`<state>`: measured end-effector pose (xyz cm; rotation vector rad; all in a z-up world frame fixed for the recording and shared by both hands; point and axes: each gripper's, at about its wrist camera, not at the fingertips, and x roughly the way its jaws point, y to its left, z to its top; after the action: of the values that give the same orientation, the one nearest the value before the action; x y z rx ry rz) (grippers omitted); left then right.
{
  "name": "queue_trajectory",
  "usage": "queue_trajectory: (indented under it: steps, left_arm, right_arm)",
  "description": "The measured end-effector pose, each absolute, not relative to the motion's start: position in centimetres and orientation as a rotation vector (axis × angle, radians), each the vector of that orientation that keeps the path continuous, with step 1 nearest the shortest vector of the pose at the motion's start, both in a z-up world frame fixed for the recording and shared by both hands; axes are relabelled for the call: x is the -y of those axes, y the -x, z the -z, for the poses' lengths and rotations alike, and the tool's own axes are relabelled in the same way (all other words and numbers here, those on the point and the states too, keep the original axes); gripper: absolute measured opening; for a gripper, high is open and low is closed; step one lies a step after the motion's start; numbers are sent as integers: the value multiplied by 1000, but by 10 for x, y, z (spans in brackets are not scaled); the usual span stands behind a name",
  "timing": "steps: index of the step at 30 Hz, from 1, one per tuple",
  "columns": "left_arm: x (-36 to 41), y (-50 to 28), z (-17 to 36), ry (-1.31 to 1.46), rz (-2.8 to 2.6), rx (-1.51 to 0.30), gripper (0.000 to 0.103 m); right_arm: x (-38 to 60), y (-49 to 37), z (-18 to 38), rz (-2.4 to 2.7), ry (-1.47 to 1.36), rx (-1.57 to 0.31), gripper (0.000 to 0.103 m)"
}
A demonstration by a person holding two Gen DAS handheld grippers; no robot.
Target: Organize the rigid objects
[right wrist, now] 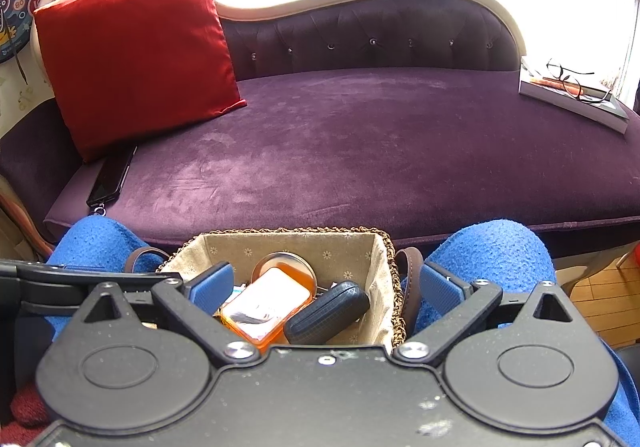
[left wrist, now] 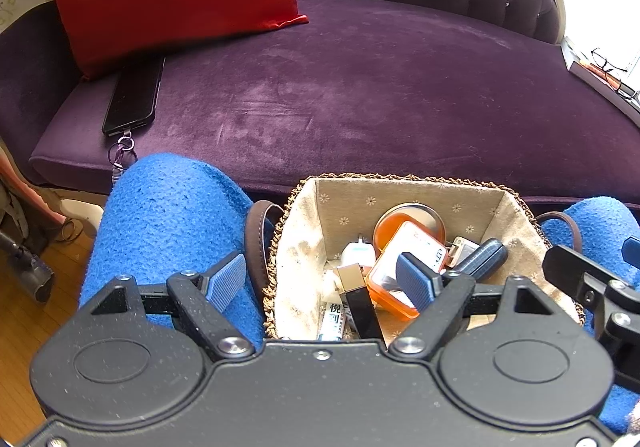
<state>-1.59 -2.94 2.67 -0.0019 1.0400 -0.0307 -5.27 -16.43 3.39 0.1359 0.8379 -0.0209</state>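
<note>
A woven, cloth-lined basket (left wrist: pixel 400 178) (right wrist: pixel 288 231) sits between a person's knees, which are covered in blue. Inside lie an orange box (left wrist: pixel 420 241) (right wrist: pixel 264 307), a round orange tin (left wrist: pixel 408 217), a dark blue glasses case (left wrist: pixel 484 257) (right wrist: pixel 328 311), a white charger (left wrist: pixel 358 253) and a black stick-shaped item (left wrist: pixel 362 307). My left gripper (left wrist: pixel 320 281) is open, with one finger over the left knee and the other above the orange box. My right gripper (right wrist: pixel 326 287) is open wide over the basket. The case lies below it, untouched.
Beyond the basket stretches a purple sofa seat (right wrist: pixel 360 147). A red cushion (right wrist: pixel 136 47) leans at its left, with a black phone (left wrist: pixel 132 97) beside it. A book with glasses on it (right wrist: pixel 572 95) lies at the right end. Wooden floor shows at both sides.
</note>
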Motion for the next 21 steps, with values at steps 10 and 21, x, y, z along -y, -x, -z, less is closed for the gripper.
queue_trajectory:
  steps: [10,21]
  left_arm:
    - [29,16,-27,4,29,-1041,78]
    - [31,17,-28,-18,12,-1030,78]
  right_arm:
    - [165,52,-34,22,-139,-839,100]
    - [165,52,-33,32,-145,-849,103]
